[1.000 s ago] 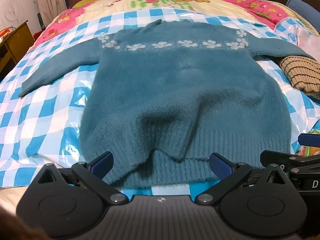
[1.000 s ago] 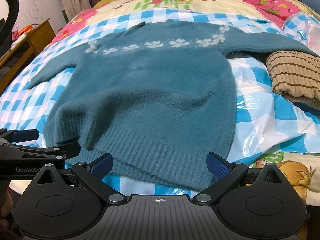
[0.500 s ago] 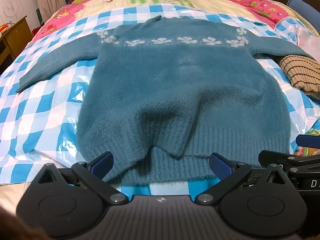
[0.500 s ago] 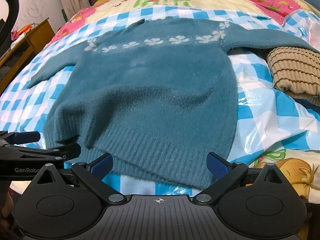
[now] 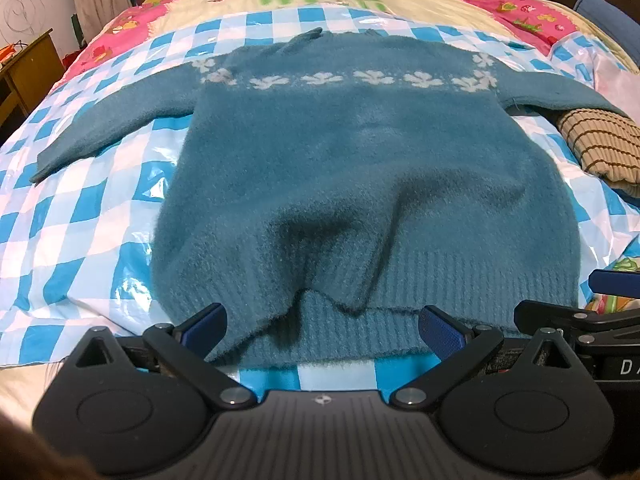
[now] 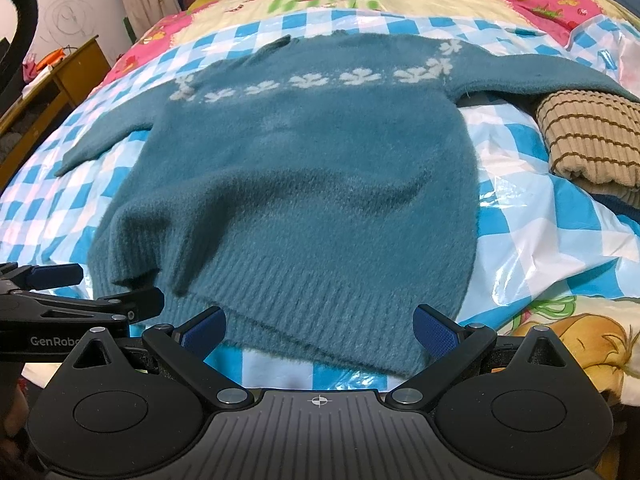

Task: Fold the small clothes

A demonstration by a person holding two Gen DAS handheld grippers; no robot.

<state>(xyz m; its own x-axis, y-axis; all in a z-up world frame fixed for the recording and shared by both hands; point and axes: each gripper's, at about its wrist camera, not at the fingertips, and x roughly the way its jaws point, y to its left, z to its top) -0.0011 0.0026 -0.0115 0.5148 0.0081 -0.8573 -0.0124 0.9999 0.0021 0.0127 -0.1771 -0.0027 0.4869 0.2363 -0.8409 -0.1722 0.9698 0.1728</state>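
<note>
A teal knit sweater with a band of white flowers lies spread flat on the bed, sleeves out to both sides, hem nearest me; it also shows in the right wrist view. The hem is rumpled with a raised fold near its middle. My left gripper is open and empty, its blue pads just at the hem's left part. My right gripper is open and empty at the hem's right part. Each gripper shows at the edge of the other's view.
A blue-and-white checked plastic sheet covers the bed under the sweater. A folded beige striped knit lies on the right, over the right sleeve's end. A wooden bedside table stands at the far left.
Both grippers have moved slightly forward toward the sweater's hem and stay open. The sweater has not moved.
</note>
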